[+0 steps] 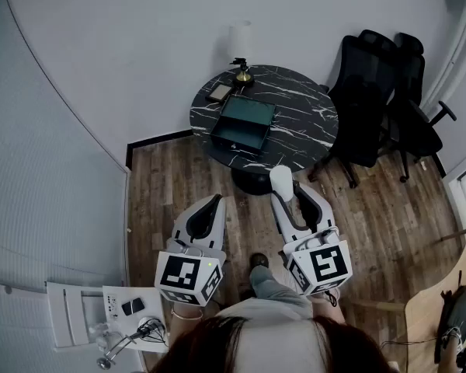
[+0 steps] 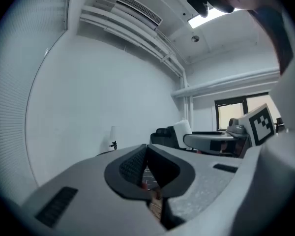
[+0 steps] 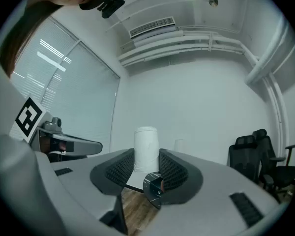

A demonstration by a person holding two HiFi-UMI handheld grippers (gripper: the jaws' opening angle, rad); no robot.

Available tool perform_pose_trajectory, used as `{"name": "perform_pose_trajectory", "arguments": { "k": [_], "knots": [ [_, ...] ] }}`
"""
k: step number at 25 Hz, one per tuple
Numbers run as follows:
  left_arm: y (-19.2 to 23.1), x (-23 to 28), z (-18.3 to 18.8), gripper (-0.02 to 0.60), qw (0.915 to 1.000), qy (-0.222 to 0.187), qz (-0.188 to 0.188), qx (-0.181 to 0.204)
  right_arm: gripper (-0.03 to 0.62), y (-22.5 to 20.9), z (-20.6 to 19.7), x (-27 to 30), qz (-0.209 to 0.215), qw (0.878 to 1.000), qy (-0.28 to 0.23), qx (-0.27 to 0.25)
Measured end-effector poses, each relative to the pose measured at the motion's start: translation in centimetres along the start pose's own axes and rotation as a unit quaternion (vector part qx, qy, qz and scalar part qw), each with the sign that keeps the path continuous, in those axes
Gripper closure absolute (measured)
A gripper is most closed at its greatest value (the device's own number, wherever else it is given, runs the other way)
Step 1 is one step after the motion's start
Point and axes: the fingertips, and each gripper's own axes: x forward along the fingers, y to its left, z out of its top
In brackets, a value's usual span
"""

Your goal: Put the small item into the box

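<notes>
Right gripper (image 1: pixel 289 194) jaws were clamped on the sides of the small white cylinder (image 1: pixel 280 179), held above the floor just short of the desk's (image 1: pixel 311 107) near edge. The open box (image 1: pixel 245 123) sat mid-desk. The cylinder appeared light and crushable, calling for gentle pressure. Left gripper (image 1: pixel 208 208) jaws were together, empty.

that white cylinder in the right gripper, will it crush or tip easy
The white cylinder looks matt and light, likely paper, so the right gripper could dent it. Tall and narrow, it may tip when set in the box.
</notes>
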Motion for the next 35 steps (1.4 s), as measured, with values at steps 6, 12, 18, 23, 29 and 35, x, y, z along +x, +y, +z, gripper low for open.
{"name": "perform_pose_trajectory", "arguments": {
  "k": [6, 12, 18, 23, 29, 35],
  "knots": [
    [0.4, 3.1, 0.1, 0.574, 1.0000, 0.002, -0.004, 0.001, 0.419, -2.1, -0.2, 1.8, -0.001, 1.000, -0.007, 0.002],
    [1.2, 6.1, 0.5, 0.574, 0.9999, 0.004, -0.009, -0.003, 0.419, -3.7, -0.5, 4.3, 0.002, 1.000, -0.003, 0.001],
    [2.4, 9.0, 0.4, 0.574, 0.9999, 0.011, 0.000, -0.007, 0.419, -5.5, -0.8, 6.6, 0.008, 1.000, 0.000, 0.000],
    [3.0, 11.2, 0.4, 0.574, 0.9998, 0.015, 0.005, -0.008, 0.419, -7.2, -1.2, 8.1, 0.012, 1.000, 0.003, 0.003],
    [3.5, 13.3, 0.4, 0.574, 0.9997, 0.019, 0.015, -0.006, 0.419, -8.7, -1.8, 9.7, 0.019, 1.000, 0.004, 0.008],
    [4.0, 14.9, 0.3, 0.574, 0.9993, 0.022, 0.028, -0.006, 0.419, -10.0, -2.2, 11.1, 0.031, 0.999, 0.005, 0.012]
  ]
}}
